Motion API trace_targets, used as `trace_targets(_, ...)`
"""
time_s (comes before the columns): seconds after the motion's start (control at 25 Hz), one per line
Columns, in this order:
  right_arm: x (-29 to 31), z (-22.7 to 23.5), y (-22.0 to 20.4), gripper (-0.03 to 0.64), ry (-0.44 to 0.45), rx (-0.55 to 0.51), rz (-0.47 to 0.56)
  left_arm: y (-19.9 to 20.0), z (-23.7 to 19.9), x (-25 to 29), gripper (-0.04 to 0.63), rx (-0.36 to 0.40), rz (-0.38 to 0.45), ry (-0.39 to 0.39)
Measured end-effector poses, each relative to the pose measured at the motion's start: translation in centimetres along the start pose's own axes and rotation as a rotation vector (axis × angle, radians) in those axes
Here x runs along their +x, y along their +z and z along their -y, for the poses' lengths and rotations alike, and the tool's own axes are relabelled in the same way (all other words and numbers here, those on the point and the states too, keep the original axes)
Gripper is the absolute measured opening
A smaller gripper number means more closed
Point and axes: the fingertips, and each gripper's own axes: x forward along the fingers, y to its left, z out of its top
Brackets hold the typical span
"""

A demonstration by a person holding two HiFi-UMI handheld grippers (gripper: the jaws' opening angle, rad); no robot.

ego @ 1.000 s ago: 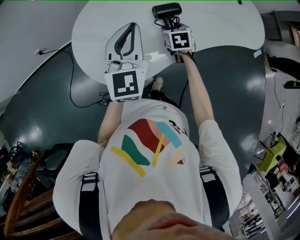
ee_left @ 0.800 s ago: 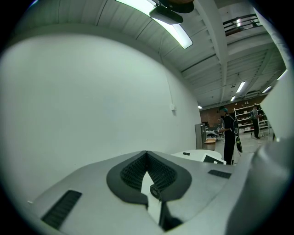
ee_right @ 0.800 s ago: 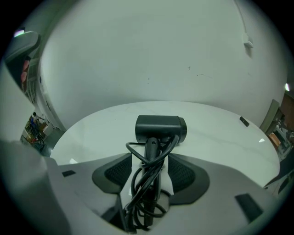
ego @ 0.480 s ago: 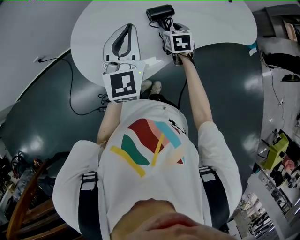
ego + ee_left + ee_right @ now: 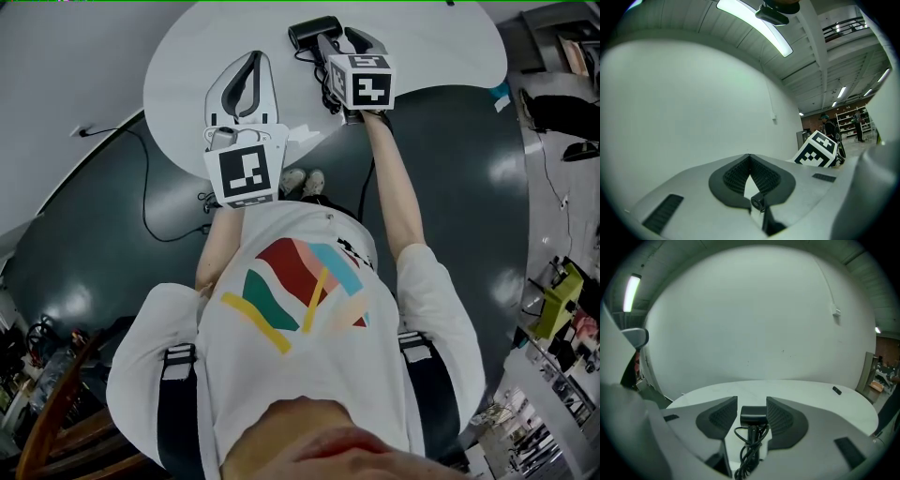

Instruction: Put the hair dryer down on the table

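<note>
Hair dryer (image 5: 314, 33) lies on the table (image 5: 187, 56), my right hand-held gripper (image 5: 752, 403) spread, jaws just narrowing on nothing, left hand-held gripper (image 5: 750, 158) closed empty; it looks light, rigid, slick, so I'd grab its handle (image 5: 752, 432).

We look steeply down from the head, past the torso (image 5: 300, 375), onto the round table (image 5: 187, 56). Left gripper view faces level at a white wall (image 5: 693, 103). Right gripper view tilts down, close on the hair dryer (image 5: 753, 414), shared with head view.
</note>
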Motion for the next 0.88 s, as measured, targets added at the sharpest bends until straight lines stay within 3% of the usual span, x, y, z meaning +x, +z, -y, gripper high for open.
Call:
trace_targets(0.24, -3.2, -1.5, 4.8, 0.195, 0.019, -0.041, 0.120, 1.3, 0.0, -0.4, 0.012, 0.001, 0.019, -0.003)
trace_targets(0.56, -9.0, -2.7, 9.5, 0.161, -0.030, -0.072, 0.322, 3.4, -0.1, -1.0, 0.012, -0.005, 0.066, -0.010)
trace_targets(0.88, -16.1, -3.4, 13.1, 0.044, -0.141, -0.058, 0.545, 6.8, 0.2, -1.4, 0.012, -0.041, 0.158, -0.025)
